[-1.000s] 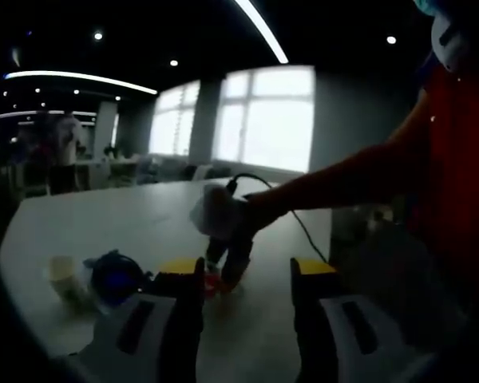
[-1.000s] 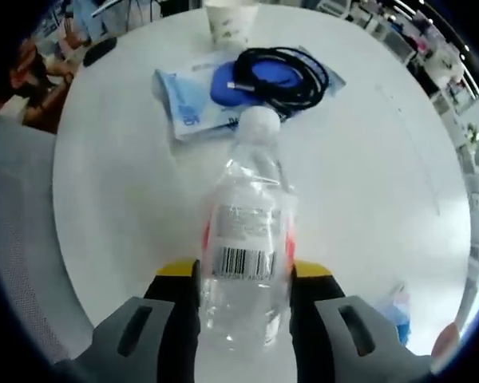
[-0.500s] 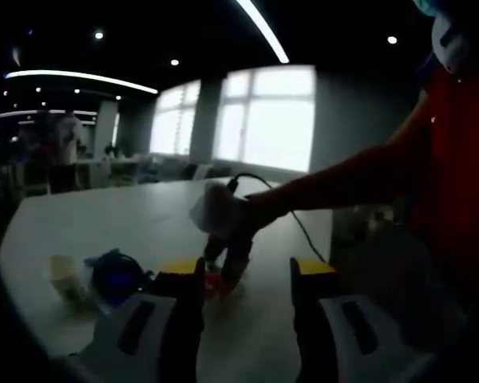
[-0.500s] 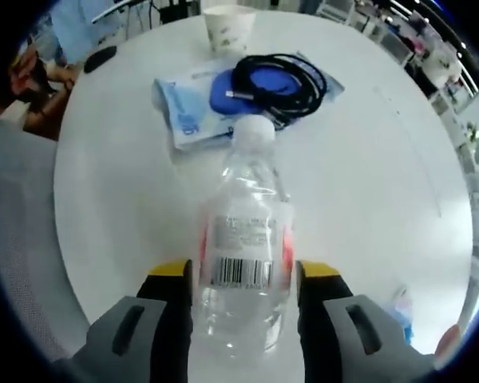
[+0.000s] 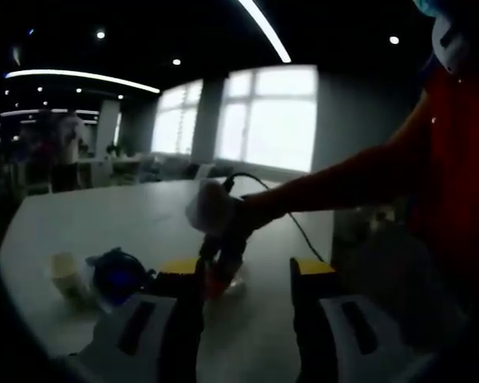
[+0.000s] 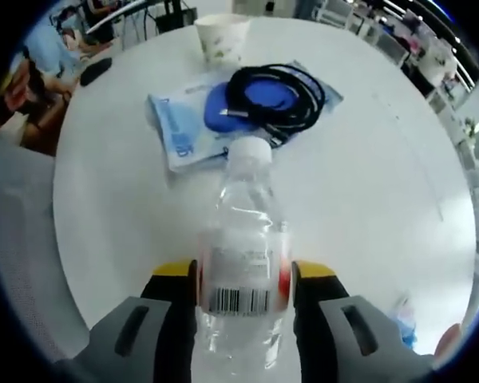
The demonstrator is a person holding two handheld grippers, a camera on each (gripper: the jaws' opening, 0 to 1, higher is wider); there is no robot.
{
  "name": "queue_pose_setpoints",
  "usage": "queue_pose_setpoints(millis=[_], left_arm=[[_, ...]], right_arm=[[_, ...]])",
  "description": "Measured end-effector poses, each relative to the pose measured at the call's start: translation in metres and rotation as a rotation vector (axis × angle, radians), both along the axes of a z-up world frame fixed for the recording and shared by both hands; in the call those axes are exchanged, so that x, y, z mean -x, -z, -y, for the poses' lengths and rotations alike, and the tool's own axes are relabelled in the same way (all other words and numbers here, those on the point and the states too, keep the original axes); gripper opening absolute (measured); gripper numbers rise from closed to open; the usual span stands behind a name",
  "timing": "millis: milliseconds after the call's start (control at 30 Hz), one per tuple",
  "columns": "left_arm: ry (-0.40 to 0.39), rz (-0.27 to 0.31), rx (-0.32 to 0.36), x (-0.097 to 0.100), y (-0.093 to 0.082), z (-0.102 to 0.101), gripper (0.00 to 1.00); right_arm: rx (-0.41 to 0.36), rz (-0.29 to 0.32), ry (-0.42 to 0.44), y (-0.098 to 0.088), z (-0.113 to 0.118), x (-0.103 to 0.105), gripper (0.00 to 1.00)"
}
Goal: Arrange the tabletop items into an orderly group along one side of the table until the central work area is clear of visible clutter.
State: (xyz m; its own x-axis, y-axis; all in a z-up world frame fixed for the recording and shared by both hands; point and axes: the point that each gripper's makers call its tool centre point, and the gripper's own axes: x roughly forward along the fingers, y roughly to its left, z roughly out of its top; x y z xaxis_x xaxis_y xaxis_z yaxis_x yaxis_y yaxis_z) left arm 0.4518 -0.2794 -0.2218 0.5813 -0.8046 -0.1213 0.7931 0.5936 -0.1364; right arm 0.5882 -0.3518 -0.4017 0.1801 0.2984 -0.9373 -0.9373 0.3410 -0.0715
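Observation:
A clear plastic bottle (image 6: 243, 207) with a white cap, red label and barcode lies along my right gripper (image 6: 243, 275), whose jaws are shut on its body. Beyond the cap, a coiled black cable (image 6: 275, 96) rests on a blue packet (image 6: 180, 120), and a paper cup (image 6: 221, 36) stands behind them. In the dim left gripper view, a person's hand holds the right gripper (image 5: 222, 255) over the bottle (image 5: 223, 281) on the white table (image 5: 104, 215). My left gripper (image 5: 246, 271) is open, hanging near the table edge with nothing between its jaws. The cup (image 5: 64, 273) and blue bundle (image 5: 116, 275) sit to the left.
The round white table (image 6: 367, 183) has bare surface to the right of the bottle. A small blue item (image 6: 403, 323) lies near its lower right edge. A grey chair (image 6: 16, 239) stands at the left. A person's red sleeve (image 5: 455, 159) rises at the right.
The right gripper with the bottle has shifted slightly left and up in the left gripper view. The bottle now sits a little deeper between the right jaws. The left gripper has stayed still.

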Motion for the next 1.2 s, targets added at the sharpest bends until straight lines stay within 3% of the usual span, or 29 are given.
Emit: queue_pose_setpoints(millis=[400, 1000, 1200], left_arm=[[-0.003, -0.004, 0.0, -0.0017, 0.0011, -0.0001, 0.4], [0.004, -0.016, -0.009, -0.0008, 0.0043, 0.002, 0.4], [0.006, -0.02, -0.011, -0.0006, 0.0051, 0.003, 0.39]], right_arm=[[-0.004, -0.011, -0.002, 0.0009, -0.0018, -0.0002, 0.43], [-0.09, -0.012, 0.021, -0.0056, -0.0016, 0.0023, 0.4], [-0.087, -0.012, 0.02, -0.0062, 0.0002, 0.0037, 0.4]])
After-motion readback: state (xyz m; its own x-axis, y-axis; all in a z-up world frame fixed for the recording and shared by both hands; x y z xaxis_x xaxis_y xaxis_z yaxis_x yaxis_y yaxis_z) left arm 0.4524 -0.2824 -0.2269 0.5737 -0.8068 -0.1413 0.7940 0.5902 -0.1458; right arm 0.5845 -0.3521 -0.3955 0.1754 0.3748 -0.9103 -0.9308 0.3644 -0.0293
